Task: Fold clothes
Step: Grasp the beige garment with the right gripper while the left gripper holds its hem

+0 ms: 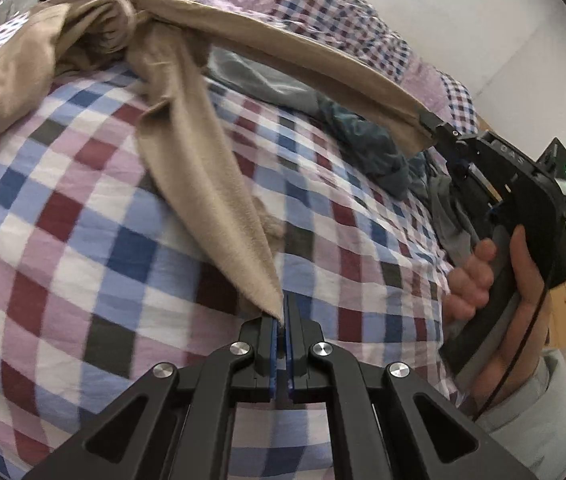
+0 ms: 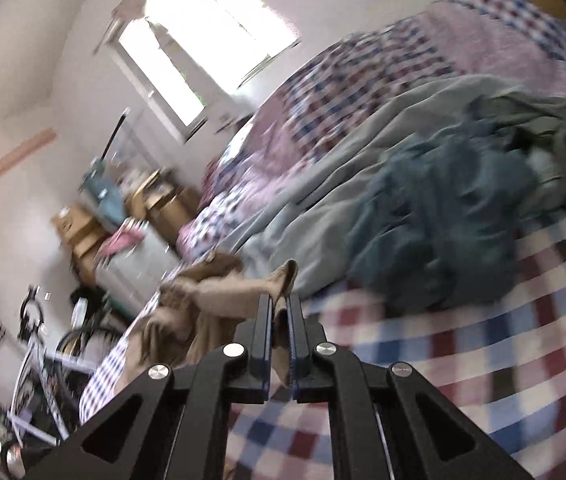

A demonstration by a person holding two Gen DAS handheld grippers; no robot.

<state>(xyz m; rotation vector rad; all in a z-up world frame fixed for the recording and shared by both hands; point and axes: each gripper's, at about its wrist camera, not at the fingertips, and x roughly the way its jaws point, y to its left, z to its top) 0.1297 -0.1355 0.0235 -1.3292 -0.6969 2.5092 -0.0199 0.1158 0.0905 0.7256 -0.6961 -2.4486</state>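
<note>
- The left gripper (image 1: 283,316), at the bottom centre of the left wrist view, has its fingers clenched on one end of the tan garment (image 1: 203,168).
- The right gripper (image 1: 429,126), at the right of that view, grasps the garment's other end; a hand (image 1: 499,280) holds its handle.
- The garment's bunched middle lies at the upper left on the checked bed (image 1: 83,240).
- Blue-grey clothes (image 2: 435,232) lie heaped on the bed.

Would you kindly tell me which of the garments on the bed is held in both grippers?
The tan garment: the left gripper and right gripper each pinch an end. The dark blue garment and the pale grey one lie loose behind it.
</note>
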